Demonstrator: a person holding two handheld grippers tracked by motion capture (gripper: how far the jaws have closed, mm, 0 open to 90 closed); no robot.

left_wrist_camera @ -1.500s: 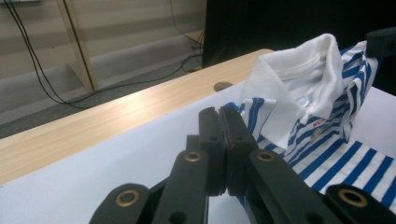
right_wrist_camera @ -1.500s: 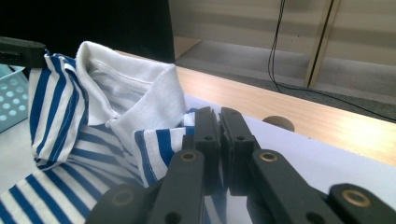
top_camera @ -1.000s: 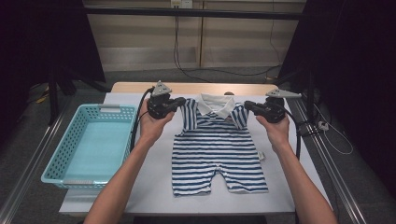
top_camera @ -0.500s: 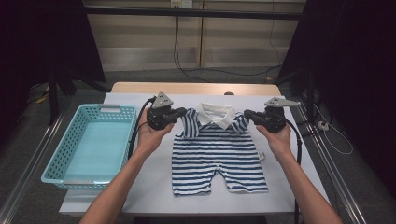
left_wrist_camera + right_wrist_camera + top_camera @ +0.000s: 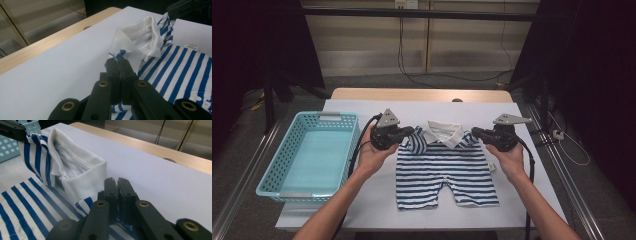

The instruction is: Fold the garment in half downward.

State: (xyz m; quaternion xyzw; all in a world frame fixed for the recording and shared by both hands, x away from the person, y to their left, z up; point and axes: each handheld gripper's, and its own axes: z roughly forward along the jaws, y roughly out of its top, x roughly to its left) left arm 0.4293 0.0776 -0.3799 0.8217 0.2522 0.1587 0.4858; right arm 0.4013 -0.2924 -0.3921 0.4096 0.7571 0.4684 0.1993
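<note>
1. Striped cotton in blue and white, with a white collar (image 5: 445,133): this is the baby romper (image 5: 447,172) I am working on. It lies face up near the middle of the white table cover (image 5: 532,200), with its short legs toward me and its collar toward the far edge.

2. My left gripper (image 5: 408,133) pinches the left shoulder of the romper. In the left gripper view the jaws are pressed together with a bit of striped cloth (image 5: 120,53) caught at their tips.

3. My right gripper (image 5: 476,132) pinches the right shoulder in the same way; in the right gripper view I see the cloth (image 5: 85,202) going in between the closed jaws.

4. I hold both shoulders because then the garment stays wide and does not bunch (one grip alone would let it hang crooked).

5. The upper part is lifted a little and curls over, while the lower part rests flat on the cover. I judge this is the beginning of a fold.

6. At my left side the turquoise basket (image 5: 277,175) waits, probably for the folded piece.
</note>
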